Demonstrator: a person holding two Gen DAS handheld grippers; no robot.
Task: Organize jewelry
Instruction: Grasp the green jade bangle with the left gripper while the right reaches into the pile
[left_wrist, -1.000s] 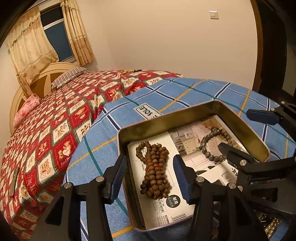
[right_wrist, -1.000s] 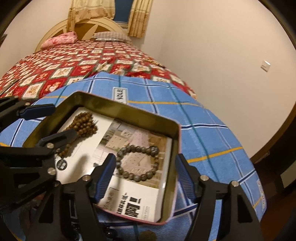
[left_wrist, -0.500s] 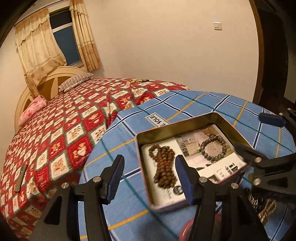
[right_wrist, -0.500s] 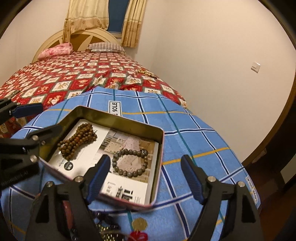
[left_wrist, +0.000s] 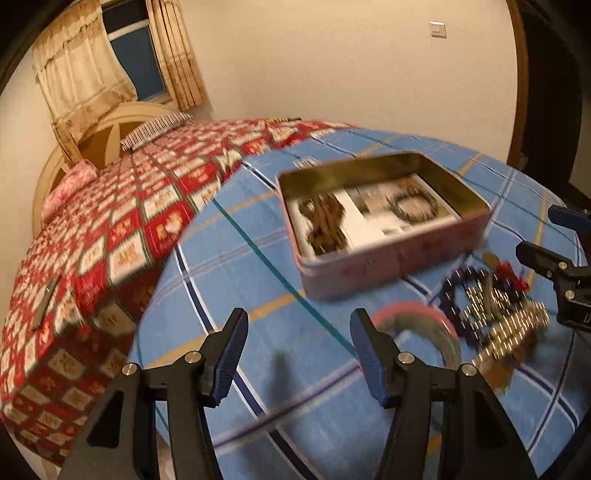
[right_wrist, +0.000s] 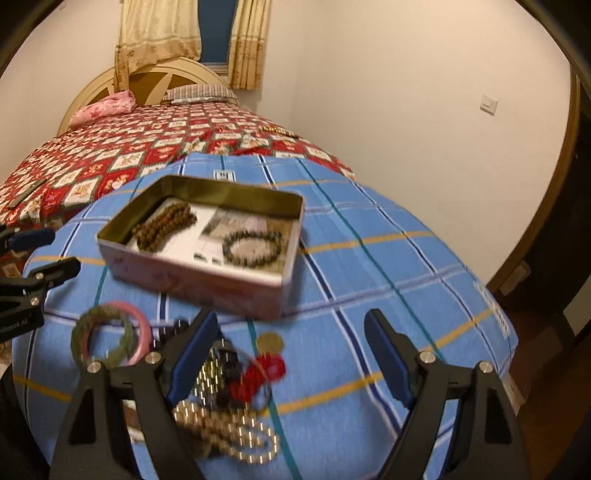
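left gripper (left_wrist: 295, 354): tilted down over the blue plaid cloth (left_wrist: 258, 266), jaws standing well apart, nothing between them but bare cloth.
right gripper (right_wrist: 291, 354): tilted down too, jaws spread wide and empty — only cloth in the gap.
tin (right_wrist: 207, 284): pink-sided, gold inside, open, ahead of both sets of jaws and clear of them; in the left view it sits ahead and a bit right of the jaws.
brown bead strand (right_wrist: 162, 227): bunched in the tin's left half, on a printed sheet.
dark bead bracelet (right_wrist: 255, 247): lying as a ring in the tin's right half, apart from the brown strand.
bangles (right_wrist: 110, 339): pink and green rings overlapping on the cloth, left of the right gripper's left finger; in the left view just beyond the left gripper's right finger.
jewelry pile (right_wrist: 229, 398): gold-bead chains, dark beads, a red knot, a gold coin — on the cloth at and behind the right gripper's left finger, partly hidden by it; blurred.
change, left: a second ago its jaws straddled the brown strand inside the tin; now they are pulled back short of the tin, which looks smaller and farther.
change, right: earlier its jaws framed the dark bracelet in the tin; now backed off, jaws wider, with the pile and bangles come into view.
beads in tin: same places as before.
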